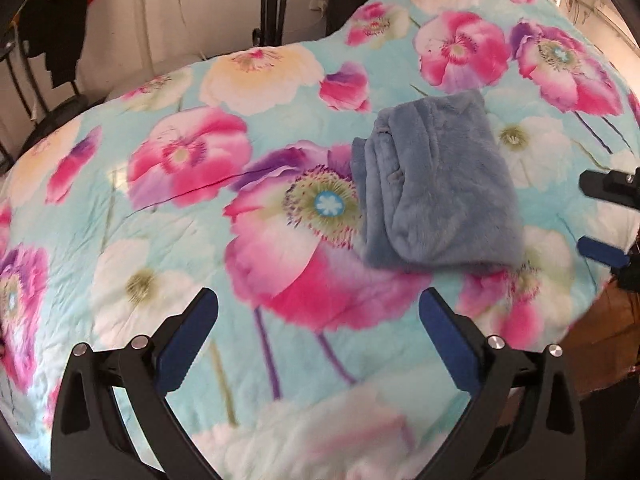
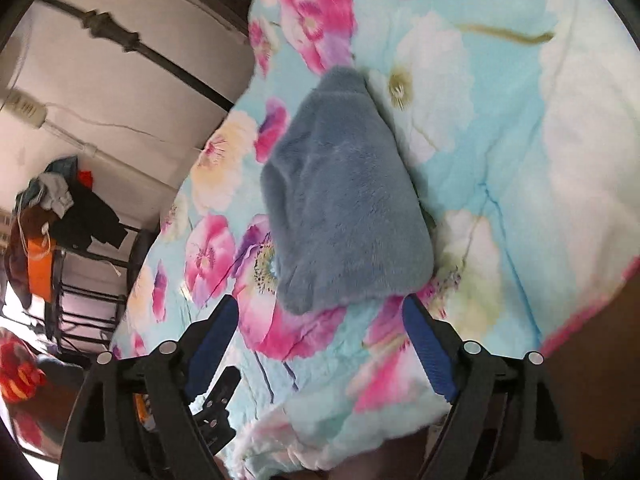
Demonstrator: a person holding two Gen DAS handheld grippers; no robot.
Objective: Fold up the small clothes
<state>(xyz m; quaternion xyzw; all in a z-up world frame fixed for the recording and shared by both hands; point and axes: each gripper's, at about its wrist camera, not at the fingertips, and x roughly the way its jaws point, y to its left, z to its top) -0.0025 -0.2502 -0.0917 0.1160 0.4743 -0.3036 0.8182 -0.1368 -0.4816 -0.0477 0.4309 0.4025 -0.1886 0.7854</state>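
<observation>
A small blue fleece garment (image 1: 436, 184) lies folded into a compact bundle on the flowered quilt (image 1: 160, 240). My left gripper (image 1: 318, 296) hangs open above the quilt, just short of the bundle's near left corner, with nothing between its fingers. At the right edge of the left wrist view, my right gripper (image 1: 592, 216) shows two spread fingers beside the bundle. In the right wrist view the garment (image 2: 344, 200) fills the middle. The right gripper (image 2: 320, 304) is open with its tips just off the bundle's near edge, and the pads do not press on it.
The quilt (image 2: 500, 160) covers a bed with a dark metal frame (image 1: 274, 0) against a white wall. A chair piled with clothes (image 1: 52, 20) stands beyond the left side. A power strip (image 2: 24, 108) hangs on the wall. The bed's edge drops to brown floor (image 1: 600, 320).
</observation>
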